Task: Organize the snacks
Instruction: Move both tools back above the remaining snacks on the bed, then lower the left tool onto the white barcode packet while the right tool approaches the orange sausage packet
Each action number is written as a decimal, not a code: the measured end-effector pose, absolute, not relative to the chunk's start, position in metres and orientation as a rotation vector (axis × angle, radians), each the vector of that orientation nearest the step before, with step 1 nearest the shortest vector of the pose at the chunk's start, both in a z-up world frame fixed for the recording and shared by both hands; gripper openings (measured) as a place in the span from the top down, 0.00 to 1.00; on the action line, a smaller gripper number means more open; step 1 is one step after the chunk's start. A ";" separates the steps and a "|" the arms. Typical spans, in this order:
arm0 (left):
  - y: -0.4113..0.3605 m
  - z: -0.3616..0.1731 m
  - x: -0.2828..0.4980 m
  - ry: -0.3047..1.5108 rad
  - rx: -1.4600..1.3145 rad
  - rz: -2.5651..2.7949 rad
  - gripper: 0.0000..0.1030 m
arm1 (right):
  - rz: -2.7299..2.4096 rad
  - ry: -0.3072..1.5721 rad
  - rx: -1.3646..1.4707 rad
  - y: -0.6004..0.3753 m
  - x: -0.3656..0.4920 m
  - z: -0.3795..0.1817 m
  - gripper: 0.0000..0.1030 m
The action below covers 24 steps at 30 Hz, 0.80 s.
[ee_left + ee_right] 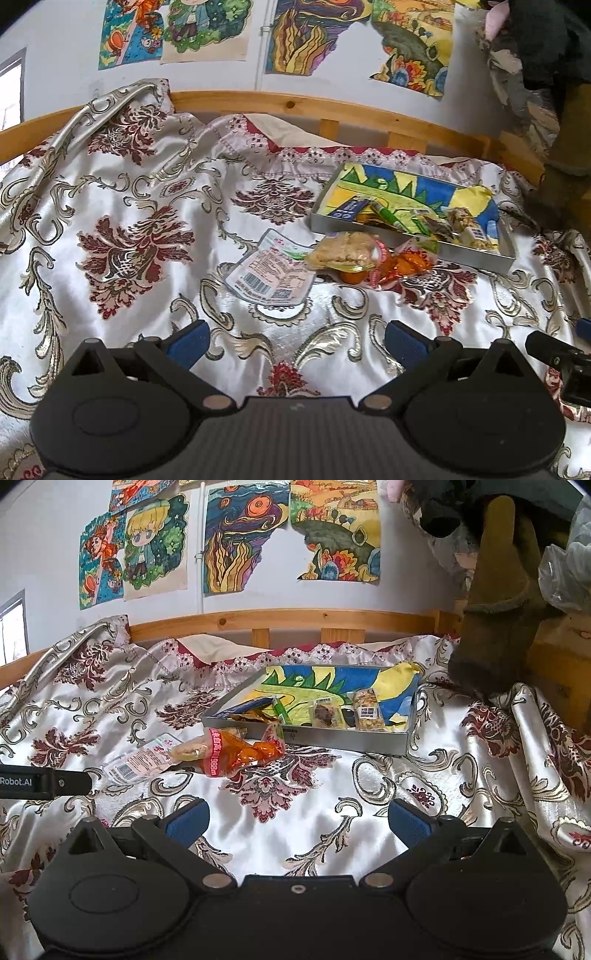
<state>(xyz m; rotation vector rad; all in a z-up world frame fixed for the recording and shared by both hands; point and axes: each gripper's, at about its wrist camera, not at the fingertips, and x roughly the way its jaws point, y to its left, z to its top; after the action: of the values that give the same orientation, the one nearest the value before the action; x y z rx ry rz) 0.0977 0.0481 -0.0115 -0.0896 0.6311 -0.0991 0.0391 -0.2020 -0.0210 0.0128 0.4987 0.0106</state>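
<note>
1. A satin bedspread with dark red floral and silver scroll patterns covers the bed; a wooden rail runs behind it.
2. Coloured drawings hang on the pale wall.
3. A shallow metal tray, lined with a painted sheet, holds several small snack packets.
4. Three snacks lie on the spread just in front of the tray: a white pouch with a barcode, a beige packet and an orange packet with red lettering, partly reading "1988".
5. "Robot.AI" shows on the left gripper's side.
6. Both it and the right gripper hover wide apart, holding nothing.
</note>
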 end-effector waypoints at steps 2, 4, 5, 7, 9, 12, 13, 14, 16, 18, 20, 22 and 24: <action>0.050 -0.011 0.101 0.629 -0.092 -0.093 0.00 | 0.014 0.508 0.006 -0.200 0.043 -0.022 0.01; 0.051 -0.010 0.105 0.631 -0.088 -0.086 0.00 | 0.017 0.517 -0.002 -0.198 0.047 -0.023 0.01; 0.052 -0.010 0.106 0.632 -0.085 -0.081 0.00 | 0.020 0.523 -0.004 -0.196 0.049 -0.024 0.01; 0.053 -0.010 0.109 0.634 -0.086 -0.071 0.00 | 0.026 0.533 -0.001 -0.193 0.054 -0.025 0.01; 0.055 -0.010 0.111 0.633 -0.085 -0.062 0.00 | 0.038 0.536 0.006 -0.190 0.059 -0.024 0.01; 0.058 -0.011 0.117 0.632 -0.082 -0.054 0.00 | 0.058 0.530 0.013 -0.186 0.066 -0.023 0.01; 0.058 -0.011 0.119 0.632 -0.083 -0.051 0.00 | 0.064 0.530 0.012 -0.184 0.069 -0.023 0.01; 0.060 -0.011 0.122 0.630 -0.086 -0.046 0.00 | 0.068 0.529 0.010 -0.181 0.072 -0.022 0.01; 0.063 -0.011 0.126 0.624 -0.094 -0.041 0.00 | 0.073 0.523 0.004 -0.177 0.078 -0.022 0.01; 0.065 -0.012 0.131 0.621 -0.096 -0.033 0.00 | 0.075 0.523 0.003 -0.172 0.085 -0.021 0.01; 0.067 -0.013 0.136 0.621 -0.097 -0.025 0.00 | 0.077 0.523 0.004 -0.168 0.090 -0.022 0.01; 0.069 -0.015 0.141 0.622 -0.098 -0.015 0.00 | 0.084 0.524 0.000 -0.163 0.096 -0.023 0.01; 0.069 -0.018 0.148 0.611 -0.098 -0.005 0.00 | 0.091 0.527 -0.005 -0.159 0.101 -0.024 0.01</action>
<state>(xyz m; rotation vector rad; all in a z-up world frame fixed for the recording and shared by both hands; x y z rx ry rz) 0.1476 0.0691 -0.0181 -0.0983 0.6112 -0.0046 0.1015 -0.1587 -0.0243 -0.0049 0.5267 0.0910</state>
